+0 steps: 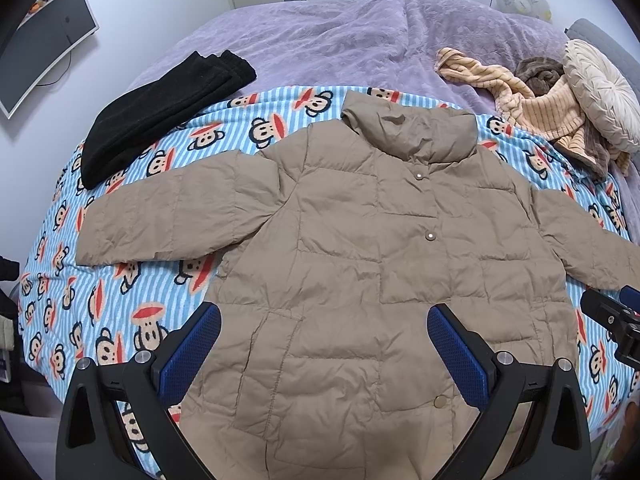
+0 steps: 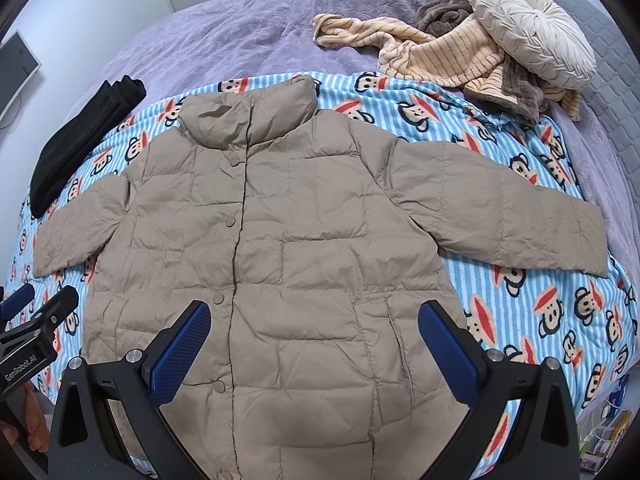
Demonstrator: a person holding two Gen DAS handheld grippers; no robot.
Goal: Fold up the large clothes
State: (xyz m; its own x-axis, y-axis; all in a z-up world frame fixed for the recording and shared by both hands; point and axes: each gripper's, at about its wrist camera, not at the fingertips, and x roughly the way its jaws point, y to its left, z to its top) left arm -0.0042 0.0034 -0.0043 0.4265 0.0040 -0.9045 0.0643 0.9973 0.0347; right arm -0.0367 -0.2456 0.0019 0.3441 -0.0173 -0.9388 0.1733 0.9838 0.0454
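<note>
Nearest the left wrist camera, the left gripper (image 1: pixel 324 332) hangs with its blue-padded fingers (image 1: pixel 194 344) spread wide and holding nothing, above the lower hem of a tan quilted puffer jacket (image 1: pixel 360 248). The jacket lies flat and front-up on a blue-striped monkey-print blanket (image 1: pixel 100 312), collar away from the fingers, its long axis running straight ahead from hem to collar, sleeves stretched out to either side. Its shell is thin, crinkled and puffy, with snap buttons down the placket. A folded black garment (image 1: pixel 160 116) rests at the far left, on the blanket and the purple bedspread (image 1: pixel 320 40). From the right wrist camera, the right gripper (image 2: pixel 314 328) is likewise released, pads (image 2: pixel 448 348) apart over the hem on the pocket side. The right sleeve (image 2: pixel 520 224) reaches off to that side, so this hand looks nearer to it; the left sleeve (image 2: pixel 76 232) suits the other. Beyond lie a ribbed peach fleece garment (image 2: pixel 440 56) and a round pleated cushion (image 2: pixel 532 20).
</note>
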